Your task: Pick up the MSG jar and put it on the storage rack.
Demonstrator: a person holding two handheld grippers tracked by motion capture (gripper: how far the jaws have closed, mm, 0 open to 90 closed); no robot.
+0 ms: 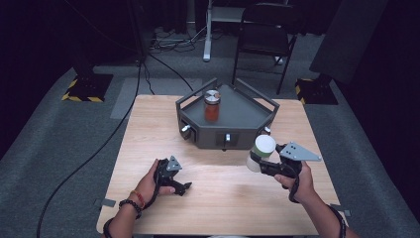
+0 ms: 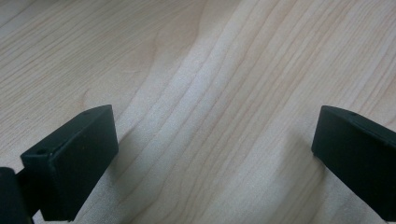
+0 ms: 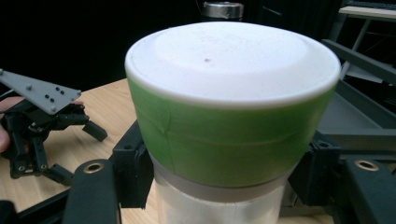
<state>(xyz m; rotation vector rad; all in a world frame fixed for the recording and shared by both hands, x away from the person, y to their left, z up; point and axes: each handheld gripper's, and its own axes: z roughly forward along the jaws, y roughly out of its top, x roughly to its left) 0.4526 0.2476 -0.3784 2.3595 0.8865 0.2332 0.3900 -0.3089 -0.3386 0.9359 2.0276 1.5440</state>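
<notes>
Left gripper (image 1: pixel 174 184): I see it resting low on the table (image 1: pixel 148 124) at about 7 o'clock, jaws apart with bare wood between them in the left gripper view, nothing held

Right gripper (image 1: pixel 258 161): I have it at about 4 o'clock, raised off the wood, jaws clamped on the white container (image 1: pixel 261 151) just under its green band

White container: upright between my right jaws, white lid (image 3: pixel 232 60) on top, its long axis roughly vertical and leaning slightly; it sits just in front of the tray's near wall

Grey tray (image 1: pixel 233 136): at 12 o'clock from the container, close by, its rim higher than the table top

Red jar (image 1: pixel 212 106): stands upright inside the tray toward its far left, metal cap on, well apart from my container

Key relation: the tray lies straight ahead and slightly left of the right gripper, so I judge the right hand the nearer one for carrying the container over the near wall

Risk: I judge the container's base could catch that wall if carried too low
</notes>
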